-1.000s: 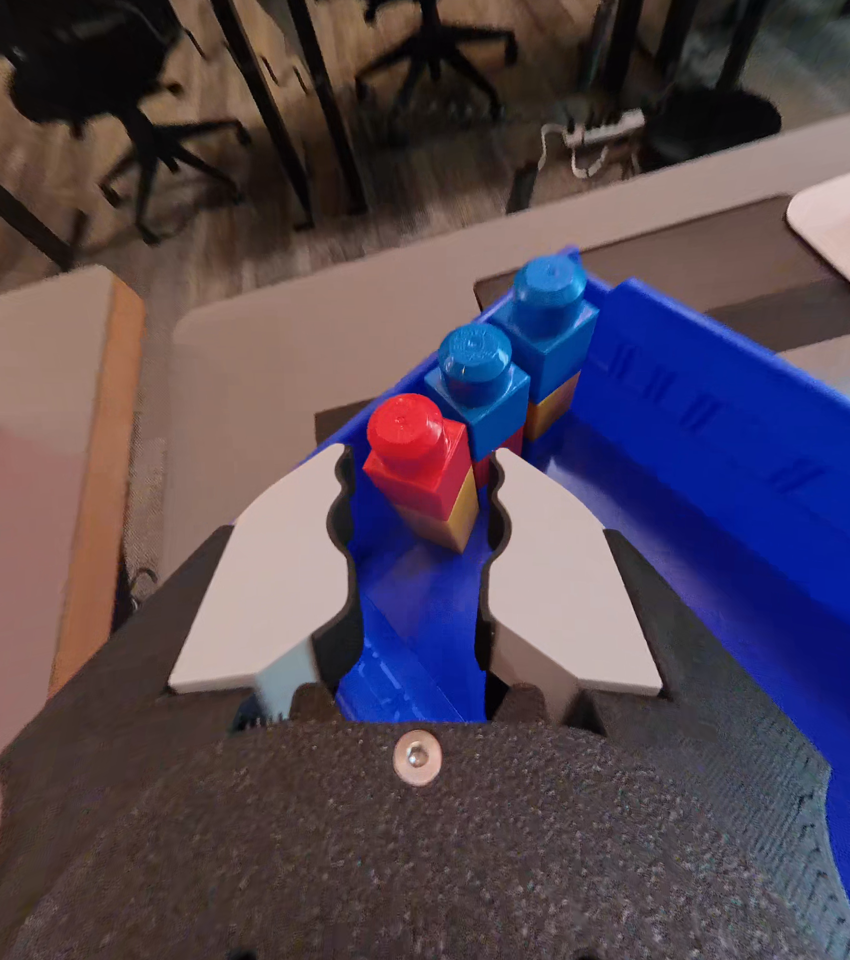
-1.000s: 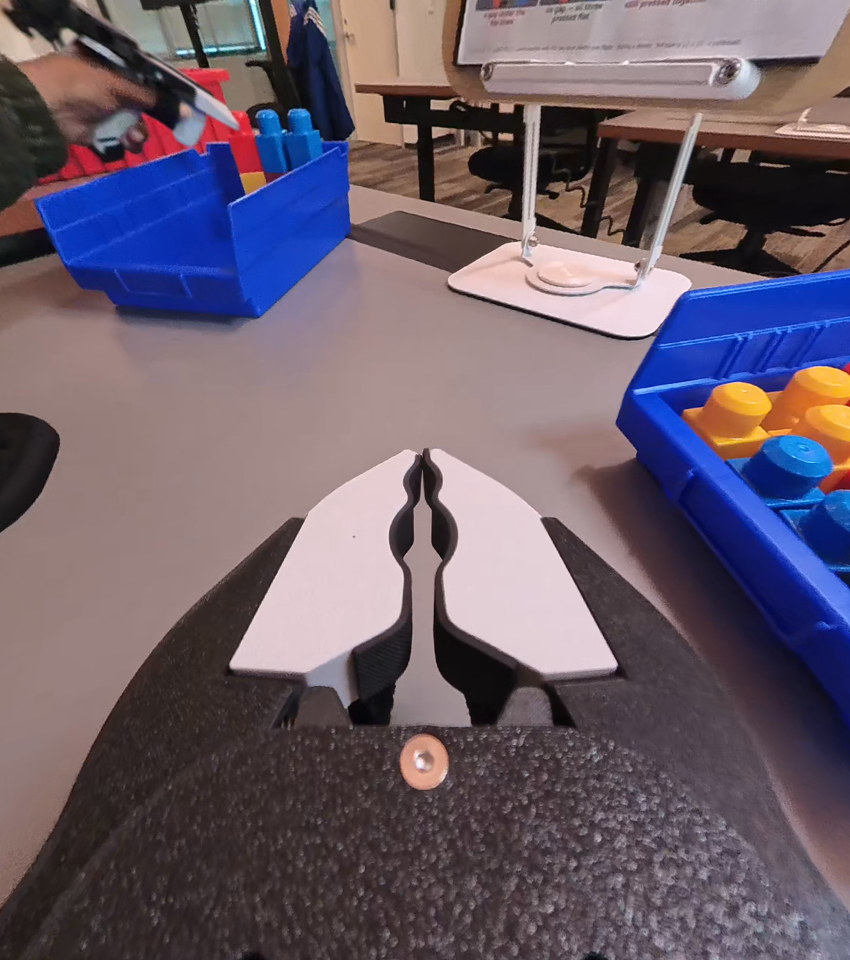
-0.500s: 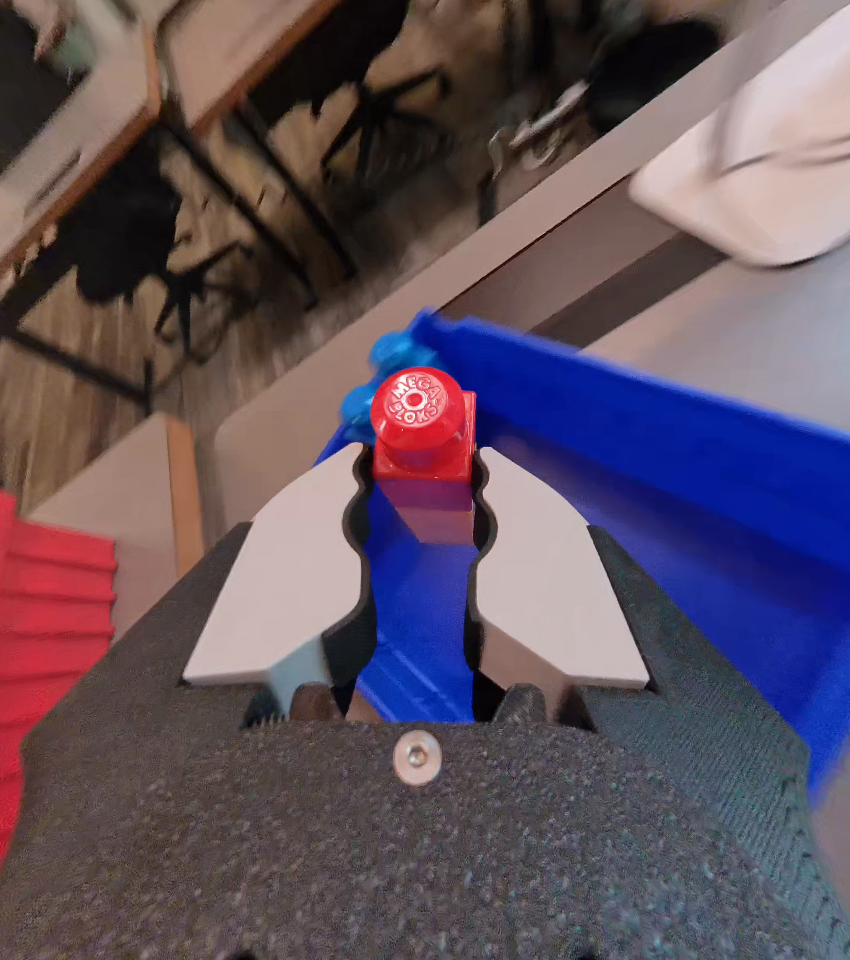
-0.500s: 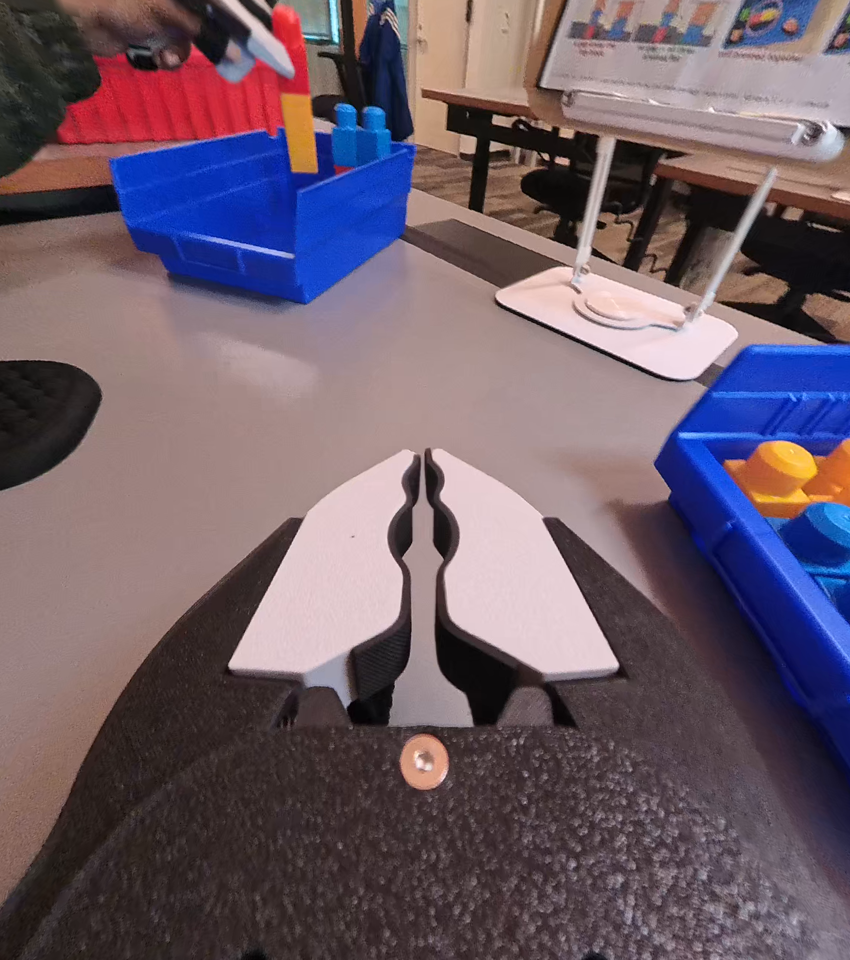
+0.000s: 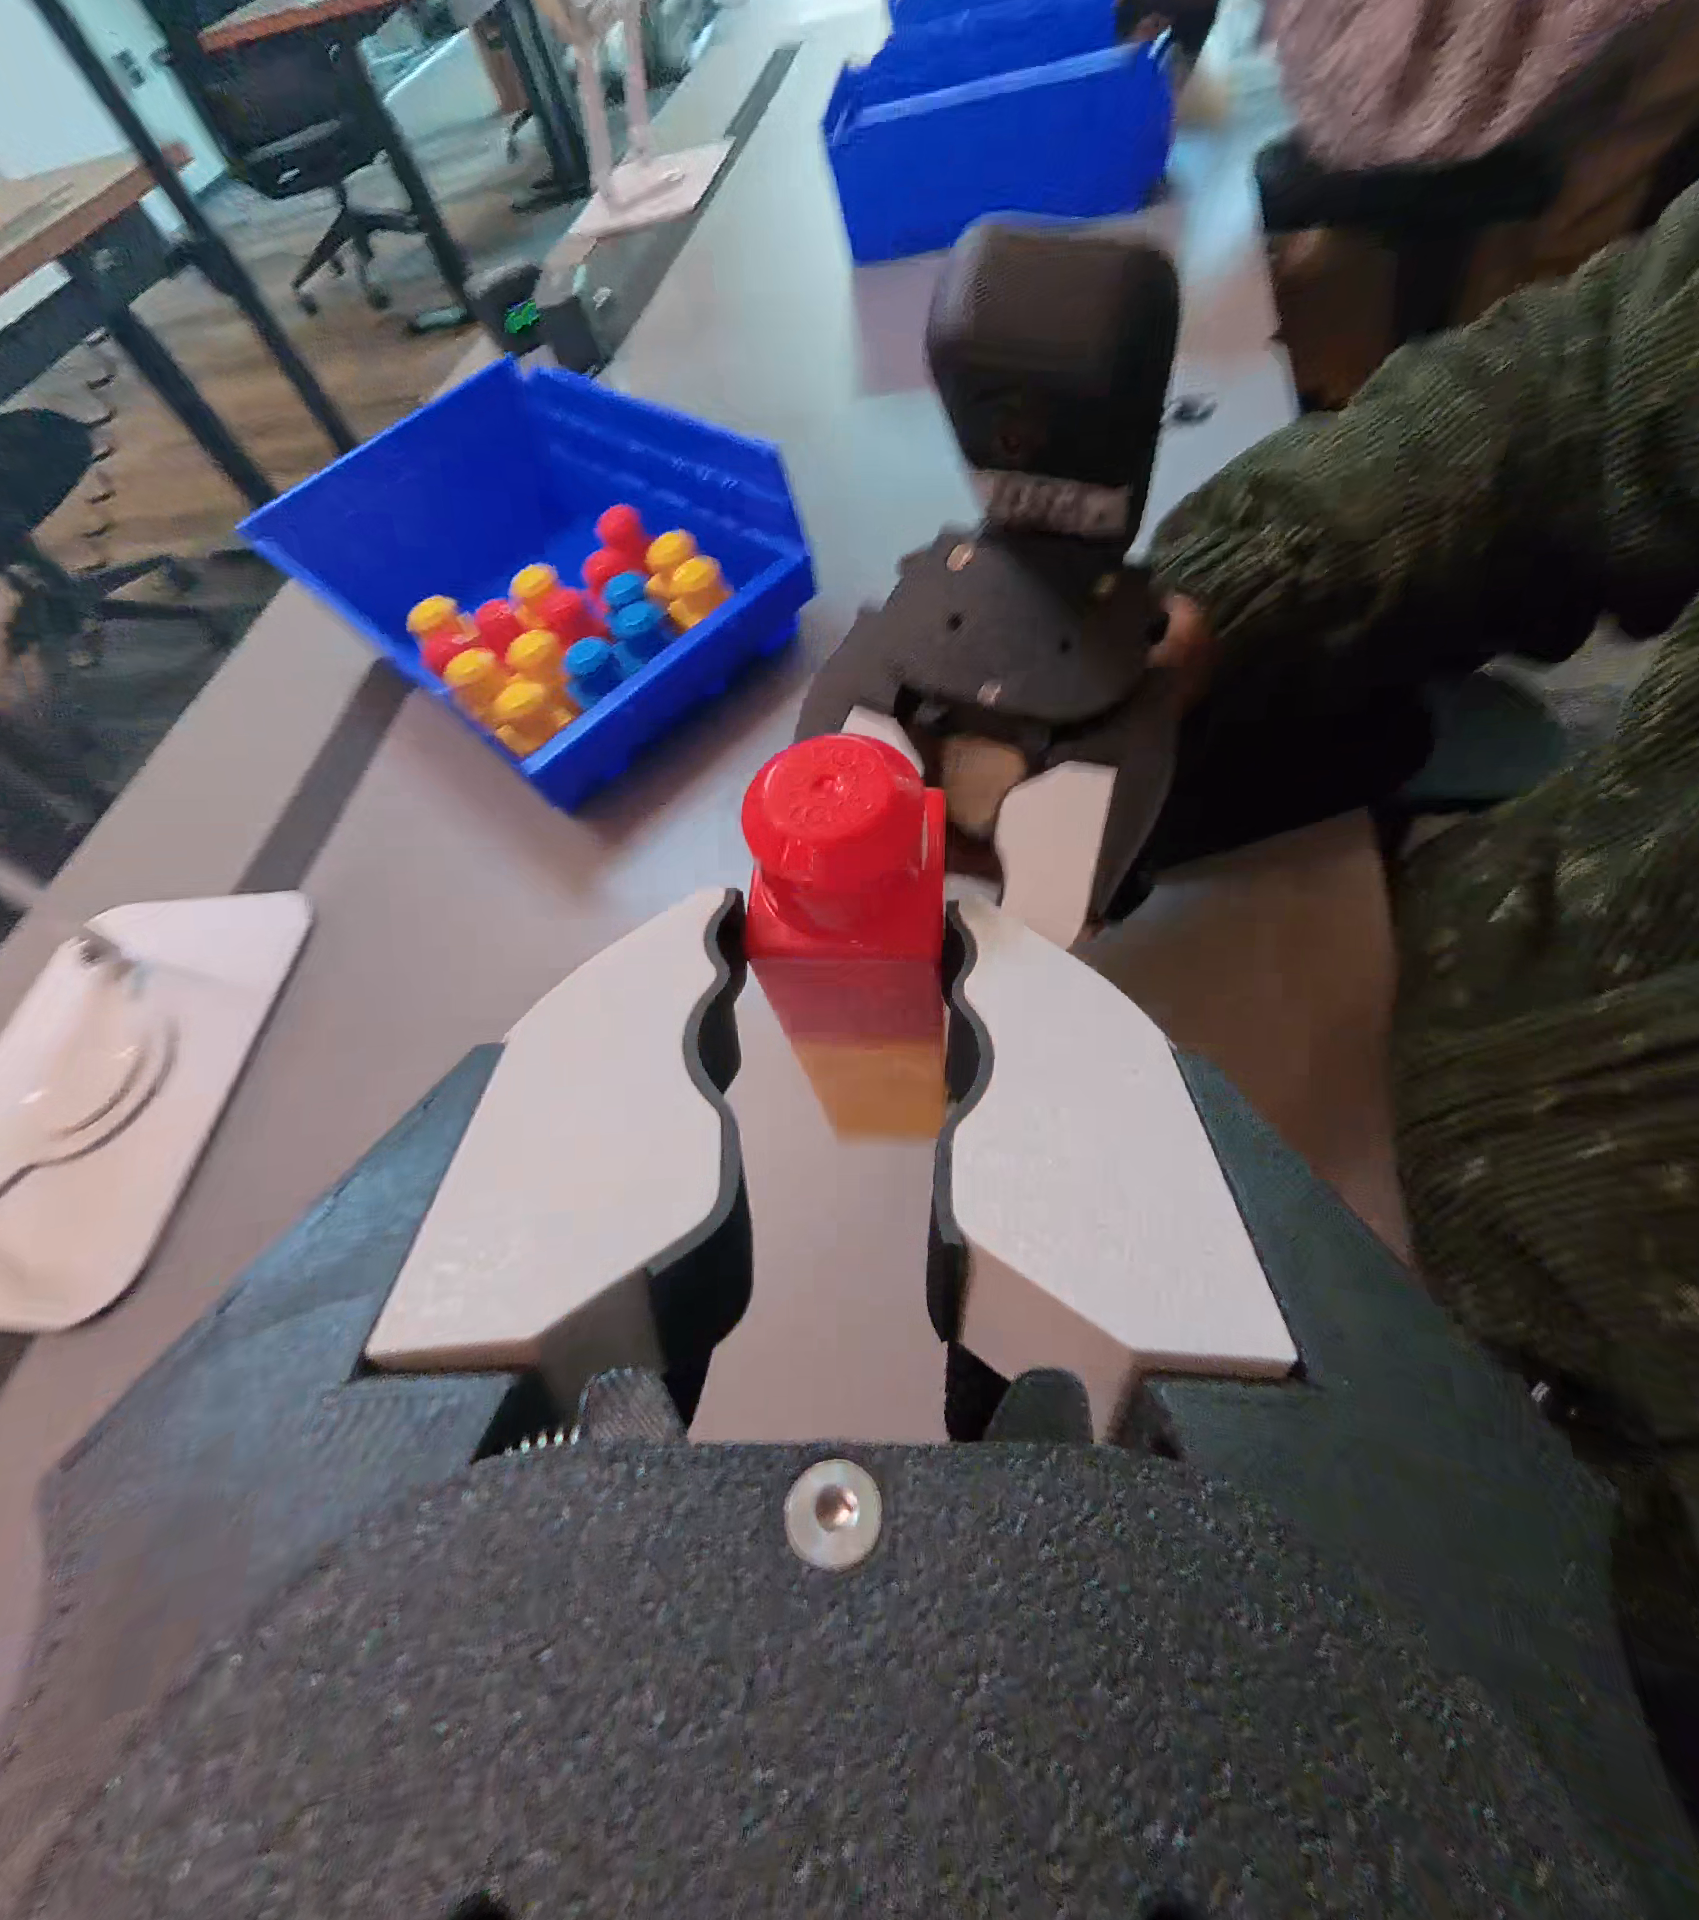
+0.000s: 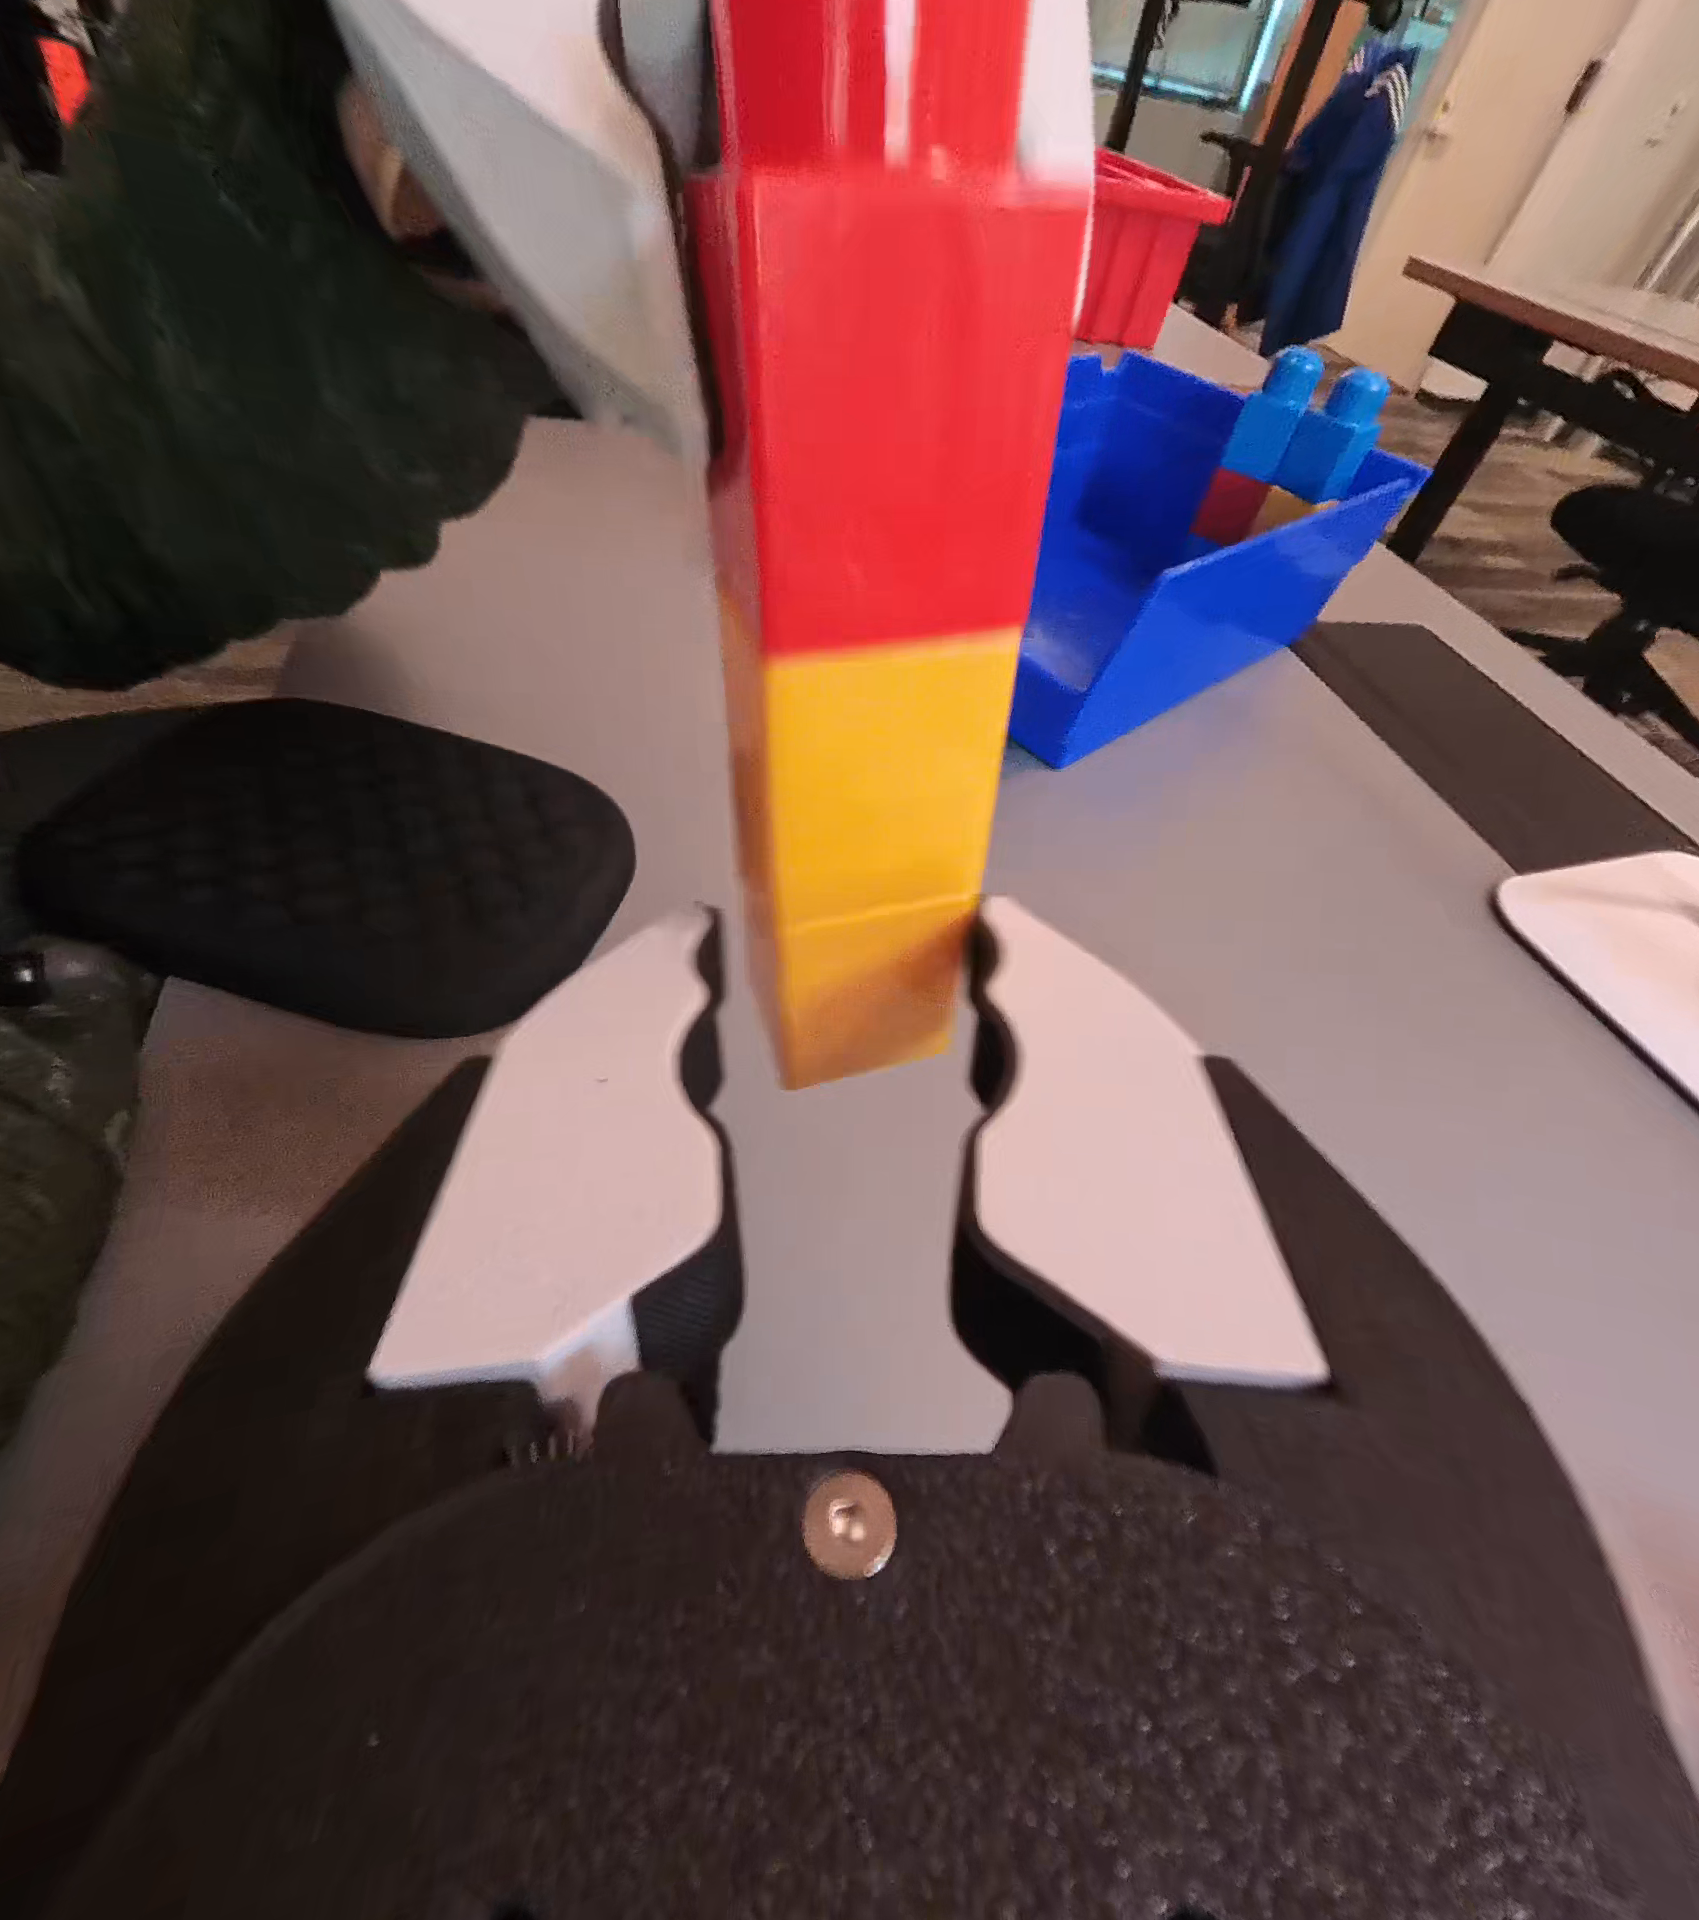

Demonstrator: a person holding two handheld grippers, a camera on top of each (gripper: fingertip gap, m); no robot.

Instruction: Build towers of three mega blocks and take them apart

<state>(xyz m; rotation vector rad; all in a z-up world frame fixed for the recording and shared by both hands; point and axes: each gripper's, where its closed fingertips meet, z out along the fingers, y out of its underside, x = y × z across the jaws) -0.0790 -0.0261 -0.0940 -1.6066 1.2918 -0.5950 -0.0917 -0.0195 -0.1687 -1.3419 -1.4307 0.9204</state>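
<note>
Tower [image 5: 850, 935]: three blocks stacked, red on top, red in the middle, yellow at the bottom. In the left wrist view it sits at the centre of the frame, stud end toward the top of the frame, yellow end toward the camera, so its long axis runs along the fingers. In the right wrist view the same tower [image 6: 876, 499] hangs down from the top centre of the frame, long axis upright, yellow end lowest.

Left gripper [image 5: 845, 935]: closed on the top red block, one finger pressed against each side, the rest of the tower hanging free above the grey table [image 5: 388, 883].

Right gripper [image 6: 850, 966]: fingers parted, one tip on each side of the yellow bottom block. The gap at the tips is very narrow; whether the pads actually touch the block cannot be told from the blurred edges. In the left wrist view this gripper [image 5: 1021, 831] shows just beyond the tower, held from the right of the frame by a hand in a dark green sleeve [image 5: 1551, 499].

Blue bin of loose blocks [image 5: 554, 582]: upper left of the left wrist view, well apart from the tower.

Second blue bin [image 6: 1188, 613]: right of centre in the right wrist view, behind the tower, holding two blue-topped stacks [image 6: 1302, 436]
</note>
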